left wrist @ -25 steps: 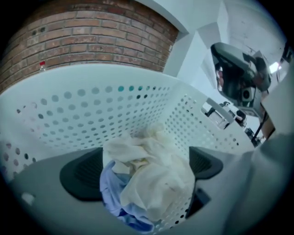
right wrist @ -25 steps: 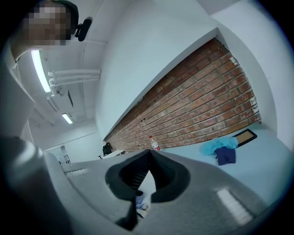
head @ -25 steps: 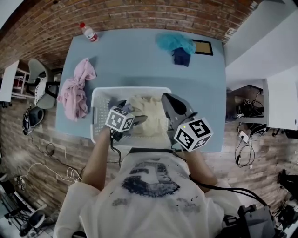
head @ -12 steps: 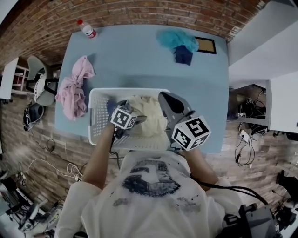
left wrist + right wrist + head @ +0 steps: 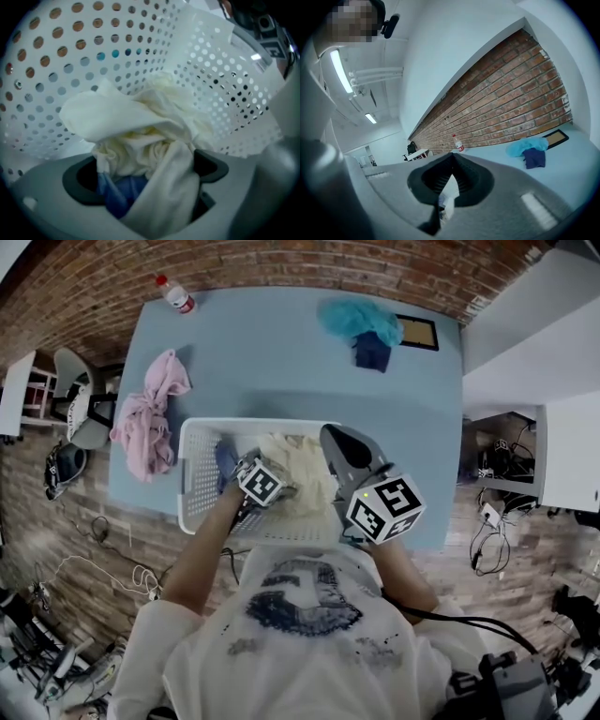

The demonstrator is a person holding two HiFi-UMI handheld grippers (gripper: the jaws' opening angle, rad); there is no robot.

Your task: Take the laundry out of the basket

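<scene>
**Between the left claw's jaws: cream cloth, down inside the basket**

Inside the white perforated basket, the left claw is sunk among the laundry with its jaws closed on a bunch of the cream cloth. The wad fills the gap between the two dark pads and keeps them somewhat apart. A fold of blue cloth is caught in the same grip, low and toward the left jaw. The cream cloth is crumpled and has no clear long axis. One broad flap spreads ahead of this claw and to its left, toward the basket wall, while the rest heaps up just past the jaw tips.

From the head view, the basket's long side runs left to right along the near edge of the blue surface. It holds the cream cloth, piled from the left claw across to below the right claw, and the blue cloth just left of the left claw.

The right claw hangs over the basket's right end, above the laundry and touching none of it. Its jaws meet at the tips and grip nothing.

Left of the left claw, outside the basket, a pink garment lies on the surface. Well ahead of the right claw are a teal cloth with a navy cloth against it. A bottle stands further off, at the foot of the brick wall.
</scene>
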